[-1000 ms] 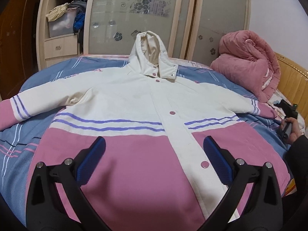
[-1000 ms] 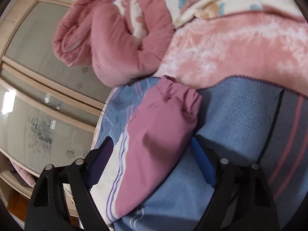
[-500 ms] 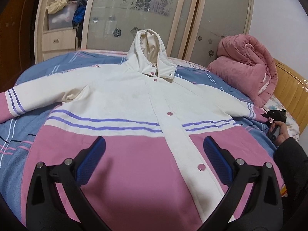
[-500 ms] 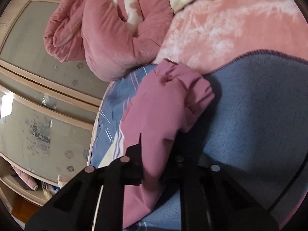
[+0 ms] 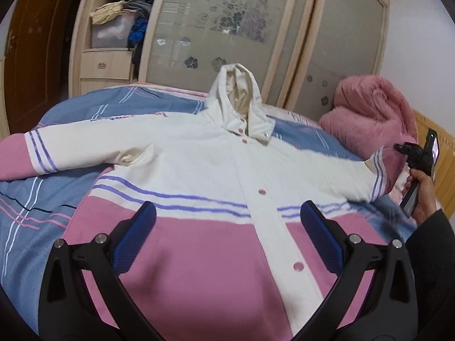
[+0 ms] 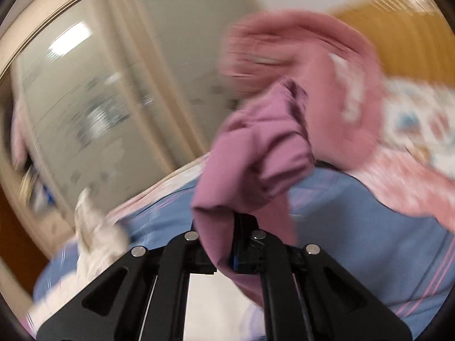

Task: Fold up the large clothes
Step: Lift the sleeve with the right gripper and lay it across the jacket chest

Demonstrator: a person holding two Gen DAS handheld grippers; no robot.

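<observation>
A large hooded jacket [image 5: 199, 170], white on top and pink below with purple stripes, lies spread face up on the bed. My left gripper [image 5: 227, 227] is open and empty, hovering over the pink lower front. My right gripper [image 6: 230, 244] is shut on the jacket's pink right sleeve cuff [image 6: 256, 147] and holds it lifted off the bed. In the left wrist view the right gripper [image 5: 418, 156] shows at the far right with the raised cuff [image 5: 389, 164]. The jacket's other sleeve [image 5: 37, 153] lies flat to the left.
A blue striped blanket [image 5: 85, 113] covers the bed. A rolled pink quilt [image 5: 375, 113] sits at the back right beside a wooden headboard [image 5: 438, 147]. A wardrobe with frosted sliding doors [image 5: 227, 28] and open shelves of clothes [image 5: 119, 22] stands behind the bed.
My right gripper closed on the pink cuff and has lifted it off the bed, swinging upward. My left gripper stayed open and drifted slightly over the jacket.
</observation>
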